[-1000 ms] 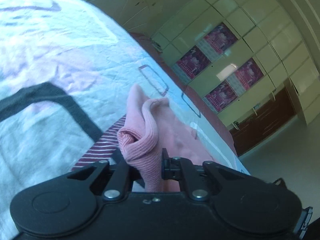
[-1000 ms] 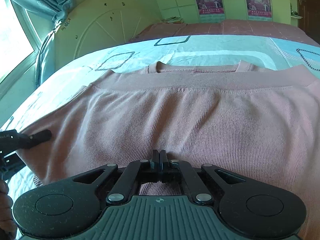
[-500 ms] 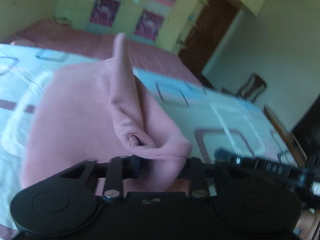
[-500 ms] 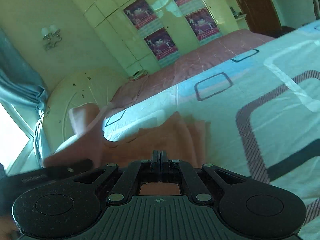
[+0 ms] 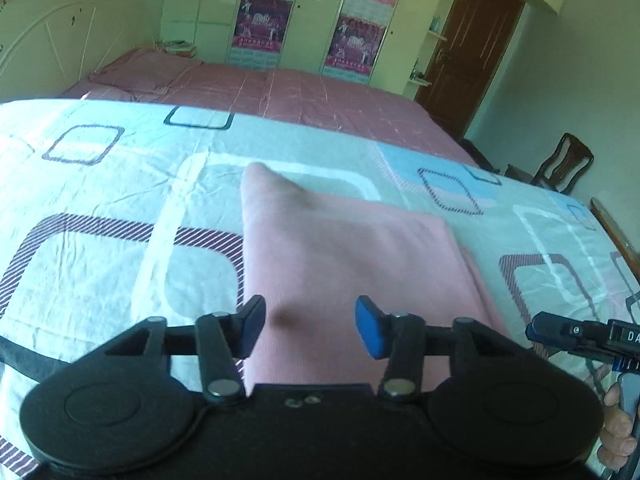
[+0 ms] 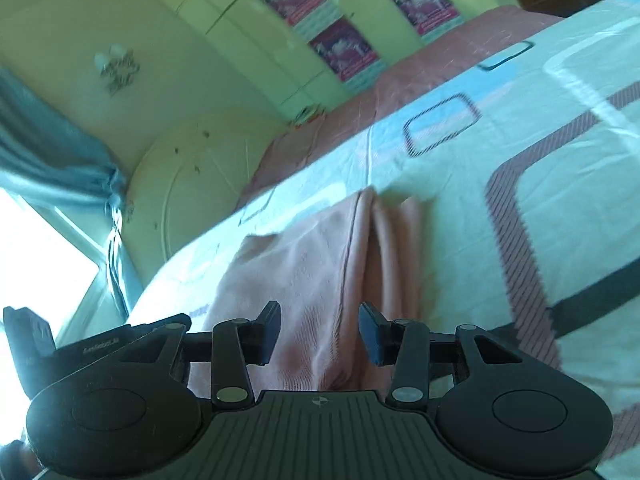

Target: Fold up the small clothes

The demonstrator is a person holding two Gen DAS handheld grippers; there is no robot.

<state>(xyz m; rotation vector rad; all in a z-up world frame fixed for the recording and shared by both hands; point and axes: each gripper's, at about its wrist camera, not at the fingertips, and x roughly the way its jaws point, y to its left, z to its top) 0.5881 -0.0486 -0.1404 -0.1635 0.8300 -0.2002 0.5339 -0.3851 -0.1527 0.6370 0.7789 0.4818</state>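
- The pink garment is laid folded on the patterned bedsheet, with stacked layers seen along its right edge.
- Half a second ago a bunched ridge of the cloth was pinched in the left gripper; now its fingers are spread wide and the cloth lies flat below them, released.
- The right gripper, pressed shut half a second ago, is likewise seen with its fingers apart above the near end of the garment, nothing held.
- Beyond the sheet a pink bedspread is seen, then a wardrobe with posters, a brown door and a wooden chair.
- A curtain is seen by the bright window.
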